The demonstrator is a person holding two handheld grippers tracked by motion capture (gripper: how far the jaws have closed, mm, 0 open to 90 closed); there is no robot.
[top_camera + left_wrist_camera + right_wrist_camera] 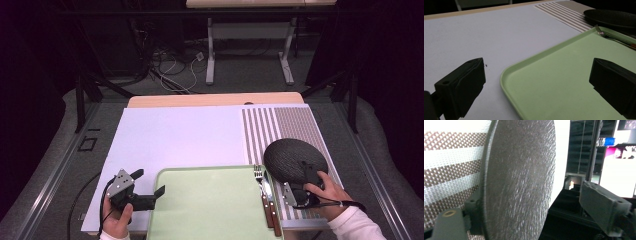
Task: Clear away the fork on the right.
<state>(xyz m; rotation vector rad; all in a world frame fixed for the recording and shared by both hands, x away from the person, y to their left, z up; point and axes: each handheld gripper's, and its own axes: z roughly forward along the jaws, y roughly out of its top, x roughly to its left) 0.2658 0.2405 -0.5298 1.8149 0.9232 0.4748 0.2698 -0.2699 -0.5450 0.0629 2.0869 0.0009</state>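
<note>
A dark grey plate (295, 159) with fine woven texture is seen on a brown-and-white striped placemat (280, 127) at the tabletop's right edge, beside a pale green tray (210, 205), brown-handled silver fork (263, 192) and knife (271, 202), on a white board (175, 135).

Table evenly lit — dark surroundings, glare perhaps blurring edges.

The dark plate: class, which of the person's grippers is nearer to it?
Right. The right gripper is at the dark plate's near rim, jaws either side of it. The left gripper sits beyond the green tray's opposite edge.
</note>
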